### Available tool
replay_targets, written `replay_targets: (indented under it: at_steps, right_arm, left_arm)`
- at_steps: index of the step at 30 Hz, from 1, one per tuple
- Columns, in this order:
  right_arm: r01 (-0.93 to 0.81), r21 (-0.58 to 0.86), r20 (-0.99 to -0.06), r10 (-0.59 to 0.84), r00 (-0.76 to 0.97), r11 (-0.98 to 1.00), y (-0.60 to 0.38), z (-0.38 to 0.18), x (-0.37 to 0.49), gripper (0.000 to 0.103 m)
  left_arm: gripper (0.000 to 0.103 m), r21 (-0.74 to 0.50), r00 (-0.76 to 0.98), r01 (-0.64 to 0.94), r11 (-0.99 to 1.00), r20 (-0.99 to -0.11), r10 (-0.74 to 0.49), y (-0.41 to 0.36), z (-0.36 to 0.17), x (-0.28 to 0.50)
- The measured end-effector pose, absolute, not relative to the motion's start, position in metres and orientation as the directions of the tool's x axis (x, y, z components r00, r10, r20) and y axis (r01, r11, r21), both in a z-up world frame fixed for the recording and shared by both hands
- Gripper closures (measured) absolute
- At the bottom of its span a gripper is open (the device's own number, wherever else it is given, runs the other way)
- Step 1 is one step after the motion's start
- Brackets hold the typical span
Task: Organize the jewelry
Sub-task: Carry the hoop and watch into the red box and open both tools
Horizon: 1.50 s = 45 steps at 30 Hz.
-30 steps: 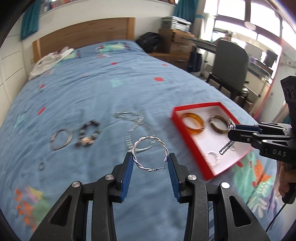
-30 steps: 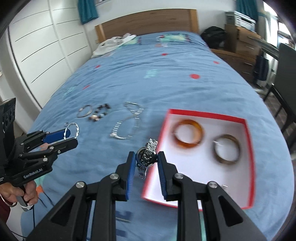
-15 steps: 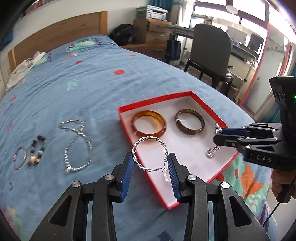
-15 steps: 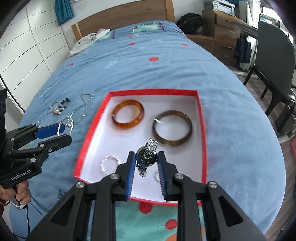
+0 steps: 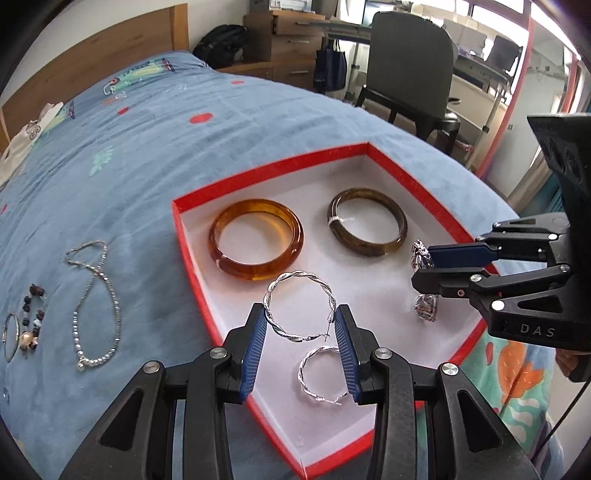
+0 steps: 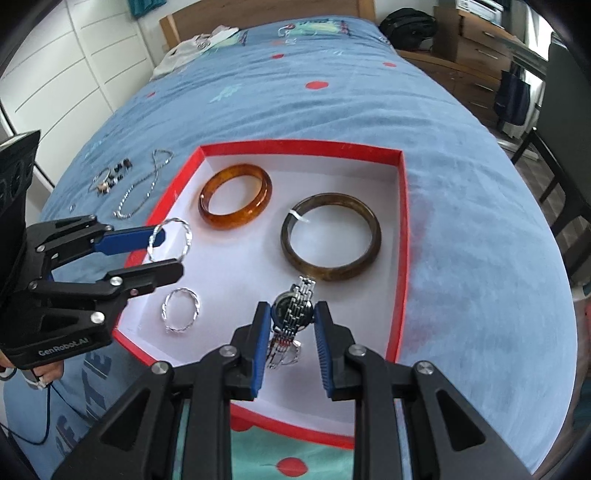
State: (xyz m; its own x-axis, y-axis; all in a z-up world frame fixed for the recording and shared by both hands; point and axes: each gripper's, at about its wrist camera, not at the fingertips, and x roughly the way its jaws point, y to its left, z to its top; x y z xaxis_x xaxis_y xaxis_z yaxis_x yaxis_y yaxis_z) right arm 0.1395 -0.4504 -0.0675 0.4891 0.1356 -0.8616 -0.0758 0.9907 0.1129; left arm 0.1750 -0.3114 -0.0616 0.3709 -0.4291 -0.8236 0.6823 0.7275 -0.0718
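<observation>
Twisted silver hoop [image 5: 300, 307], light, springy wire pinched edge-on in the left gripper [image 5: 300, 334], and slippery metal watch [image 6: 292, 308] clamped across its case in the right gripper [image 6: 290, 326], hover above the near red tray [image 5: 266, 171].

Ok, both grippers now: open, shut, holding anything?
Left gripper: shut on the twisted silver hoop.
Right gripper: shut on the silver watch.

You are working in a home bedroom. A bed with a blue patterned cover [image 6: 369, 107] fills the scene, its wooden headboard [image 6: 258, 9] at the far end with a white garment [image 6: 192, 46] bunched beside it. White built-in wardrobe doors [image 6: 66, 66] line the left wall. To the far right stand wooden drawers [image 6: 480, 40], a black bag [image 6: 406, 24], a dark chair [image 5: 406, 62] and a desk [image 5: 476, 70] by the window.
</observation>
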Motion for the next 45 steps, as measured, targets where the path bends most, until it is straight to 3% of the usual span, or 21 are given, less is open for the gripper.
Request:
replay_targets:
  at_steps: [27,45]
  right_arm:
    - [-0.224,0.026,-0.895,0.122,0.429,0.974,-0.442,-0.088,0.153,0.079]
    - [-0.217,0.038,-0.886,0.133,0.443,0.975,-0.442,-0.087,0.152,0.079]
  left_arm:
    - [0.064,0.010,0.366,0.709,0.706,-0.860,-0.355,-0.331,-0.087,0.177]
    - [0.060,0.028,0.368,0.734,0.678,-0.855,-0.364,-0.334,-0.089,0.175]
